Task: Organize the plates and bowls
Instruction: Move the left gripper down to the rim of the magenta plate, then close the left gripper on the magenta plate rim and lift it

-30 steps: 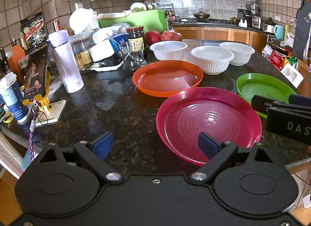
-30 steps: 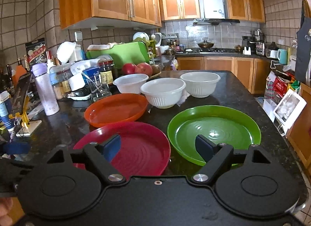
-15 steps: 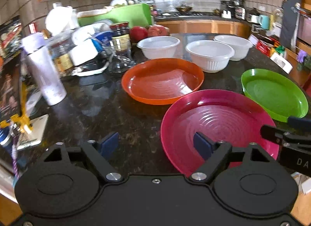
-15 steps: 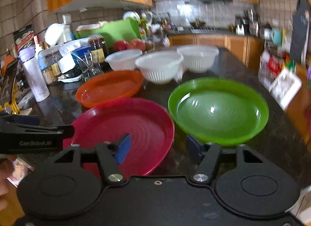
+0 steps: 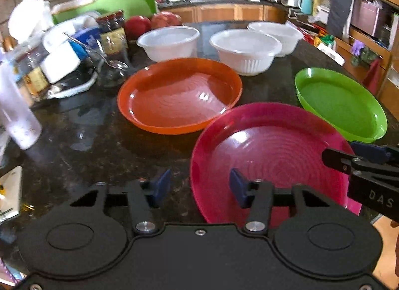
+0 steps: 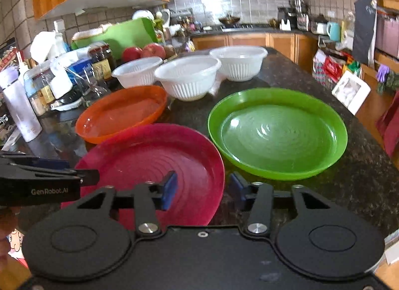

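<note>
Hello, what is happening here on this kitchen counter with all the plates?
A person holds two grippers over a dark counter. Both are open and hold nothing. The left gripper straddles the near left rim of the red plate; the right gripper straddles its right rim. The orange plate, the green plate and three white bowls sit separately, nothing stacked yet.

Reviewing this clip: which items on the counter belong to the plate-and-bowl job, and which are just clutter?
Job items: red plate, orange plate, green plate, three white bowls.

Clutter: jars, apples, white bottle, green bin.
</note>
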Action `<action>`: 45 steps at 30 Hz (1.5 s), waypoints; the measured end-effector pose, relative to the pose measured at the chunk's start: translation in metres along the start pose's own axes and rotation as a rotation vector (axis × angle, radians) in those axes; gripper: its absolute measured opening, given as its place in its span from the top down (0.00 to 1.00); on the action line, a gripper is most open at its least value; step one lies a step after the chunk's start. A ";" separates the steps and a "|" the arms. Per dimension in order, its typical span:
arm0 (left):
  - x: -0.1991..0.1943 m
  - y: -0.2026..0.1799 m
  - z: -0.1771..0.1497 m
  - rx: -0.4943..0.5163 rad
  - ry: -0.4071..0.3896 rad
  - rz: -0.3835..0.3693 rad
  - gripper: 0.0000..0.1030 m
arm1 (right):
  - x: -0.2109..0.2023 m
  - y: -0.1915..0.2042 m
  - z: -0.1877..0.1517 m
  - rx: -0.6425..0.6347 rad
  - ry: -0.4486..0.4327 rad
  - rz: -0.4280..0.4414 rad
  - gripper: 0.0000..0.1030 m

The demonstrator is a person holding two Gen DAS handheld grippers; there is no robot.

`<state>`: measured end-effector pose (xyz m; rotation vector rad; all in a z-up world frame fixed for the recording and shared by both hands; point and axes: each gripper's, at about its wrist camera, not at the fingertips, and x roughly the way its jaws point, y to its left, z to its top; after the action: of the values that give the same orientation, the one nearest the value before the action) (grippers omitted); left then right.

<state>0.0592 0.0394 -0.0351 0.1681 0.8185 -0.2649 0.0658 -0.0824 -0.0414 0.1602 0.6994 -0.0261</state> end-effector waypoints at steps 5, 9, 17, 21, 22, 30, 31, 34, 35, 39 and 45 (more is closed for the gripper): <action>0.003 0.002 0.001 0.009 0.007 -0.016 0.47 | 0.005 -0.002 -0.001 0.011 0.006 -0.020 0.62; 0.005 0.003 0.001 0.009 0.002 -0.017 0.47 | 0.006 -0.003 0.000 0.008 0.002 -0.028 0.76; 0.003 -0.001 0.001 0.013 -0.002 -0.023 0.59 | 0.004 -0.009 0.001 0.033 -0.002 -0.025 0.87; 0.001 0.002 0.000 -0.009 0.003 -0.022 0.61 | 0.002 -0.006 0.001 0.019 -0.008 -0.020 0.87; 0.000 0.003 0.000 -0.015 0.004 -0.022 0.61 | 0.002 -0.004 0.001 0.012 -0.010 -0.019 0.87; -0.011 0.014 -0.008 -0.051 0.001 0.026 0.72 | -0.004 0.011 0.001 -0.034 -0.028 0.010 0.87; -0.012 0.017 -0.009 -0.060 0.006 0.035 0.74 | -0.003 0.015 0.001 -0.040 -0.026 0.017 0.87; -0.016 0.031 -0.013 -0.106 0.017 0.050 0.82 | -0.002 0.025 0.002 -0.057 -0.020 0.048 0.87; -0.017 0.038 -0.015 -0.124 0.021 0.052 0.82 | -0.001 0.029 0.002 -0.062 -0.016 0.061 0.87; -0.025 0.058 -0.022 -0.176 0.012 0.096 0.82 | 0.003 0.051 0.003 -0.099 -0.004 0.110 0.87; -0.043 0.090 -0.031 -0.234 -0.017 0.184 0.82 | 0.010 0.090 0.007 -0.155 0.003 0.190 0.87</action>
<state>0.0362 0.1399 -0.0199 0.0212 0.8050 0.0036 0.0847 0.0056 -0.0296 0.0772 0.6842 0.2099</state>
